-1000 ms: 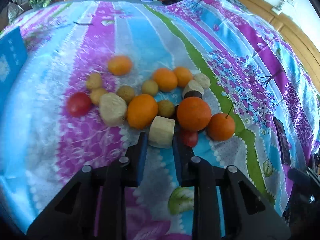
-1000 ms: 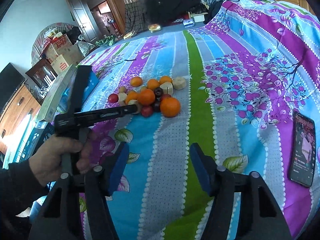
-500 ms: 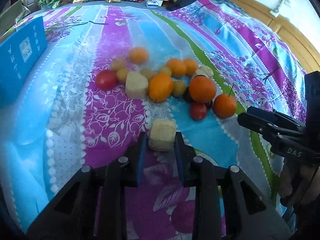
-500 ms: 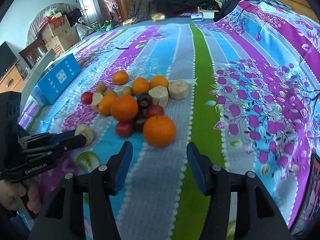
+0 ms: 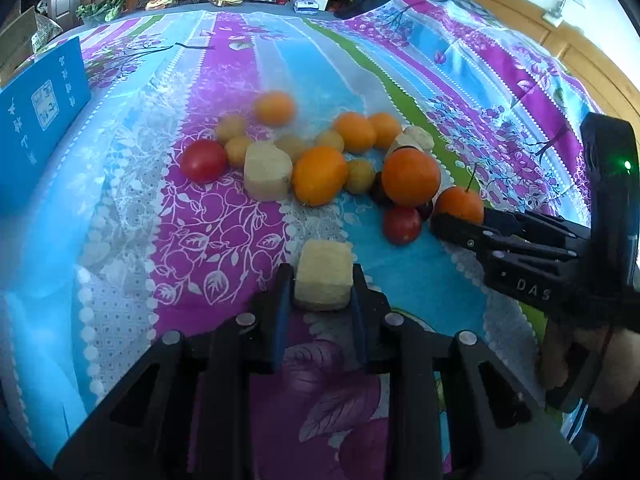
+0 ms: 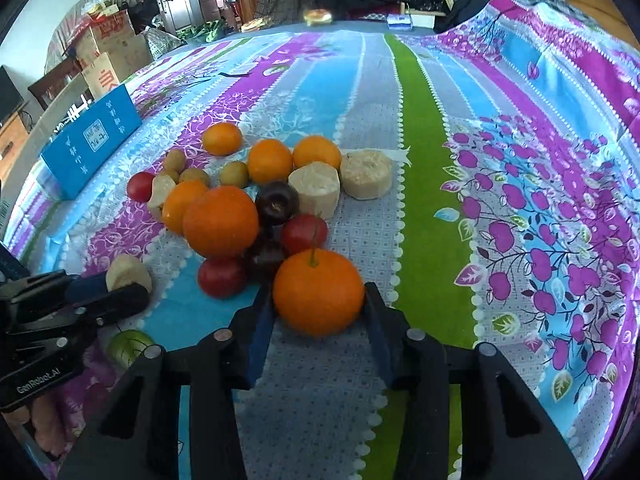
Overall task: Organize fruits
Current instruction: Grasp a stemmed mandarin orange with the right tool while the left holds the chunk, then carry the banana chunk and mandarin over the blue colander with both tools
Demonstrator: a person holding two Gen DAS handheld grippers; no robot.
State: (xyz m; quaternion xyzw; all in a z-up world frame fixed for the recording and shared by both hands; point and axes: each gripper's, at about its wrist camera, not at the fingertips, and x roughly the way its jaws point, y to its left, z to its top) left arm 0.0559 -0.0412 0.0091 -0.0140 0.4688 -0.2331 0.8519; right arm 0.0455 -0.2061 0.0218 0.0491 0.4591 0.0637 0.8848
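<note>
The left gripper (image 5: pixel 322 292) is clamping a pale cut fruit chunk (image 5: pixel 323 280) just above the floral bedsheet (image 5: pixel 224 232), apart from the fruit pile. The right gripper (image 6: pixel 318 312) is bracketing a stemmed orange (image 6: pixel 318 290) at the pile's near edge, pads touching or nearly touching its sides; whether it is fully gripping cannot be told. The sorting step is seemingly underway. Next, the chunk likely needs setting down in its own group, and the orange needs a firm squeeze before lifting clear of the red fruit (image 6: pixel 222 276) beside it.
</note>
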